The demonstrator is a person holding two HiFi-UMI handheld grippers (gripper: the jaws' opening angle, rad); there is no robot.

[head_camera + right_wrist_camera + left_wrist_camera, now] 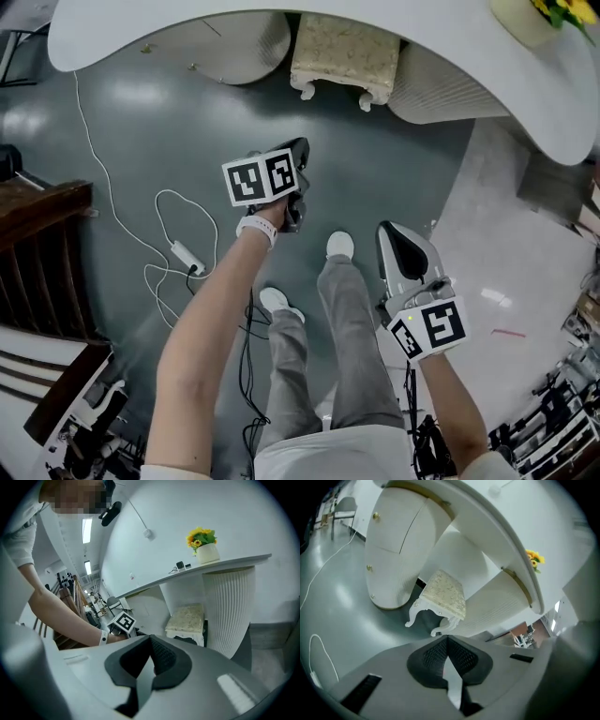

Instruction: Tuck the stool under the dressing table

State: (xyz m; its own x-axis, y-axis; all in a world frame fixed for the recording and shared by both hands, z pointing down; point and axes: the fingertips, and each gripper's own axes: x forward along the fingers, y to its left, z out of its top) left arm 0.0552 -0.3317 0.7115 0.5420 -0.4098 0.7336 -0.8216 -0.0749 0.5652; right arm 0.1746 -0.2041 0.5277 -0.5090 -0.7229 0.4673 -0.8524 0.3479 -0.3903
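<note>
A cream-topped stool [344,58] with white carved legs stands in the kneehole of the dressing table [141,37], between a rounded cabinet [234,52] on its left and a ribbed pedestal [427,89] on its right. In the head view, its front legs and the front part of its seat show past the curved edge of the white worktop. The person stands back from it on the grey floor [141,122], both grippers held in the air and well apart from the stool. The left gripper [298,159], raised ahead of the person's legs and carried on a wrist with a white band [256,227], has its jaws closed with nothing between them; its own view looks over the closed tips [447,639] at the stool [445,595] beneath the worktop [487,531]. The right gripper [398,246], lower in the head view and beside the right leg, likewise has its jaws together and empty [151,639]; its view takes in the stool [187,618] next to the ribbed pedestal [229,606]. A pot of yellow flowers [204,545] sits on the worktop. A white cable [112,202] trails across the floor to the person's left, and two white shoes [340,246] show below the grippers.
</note>
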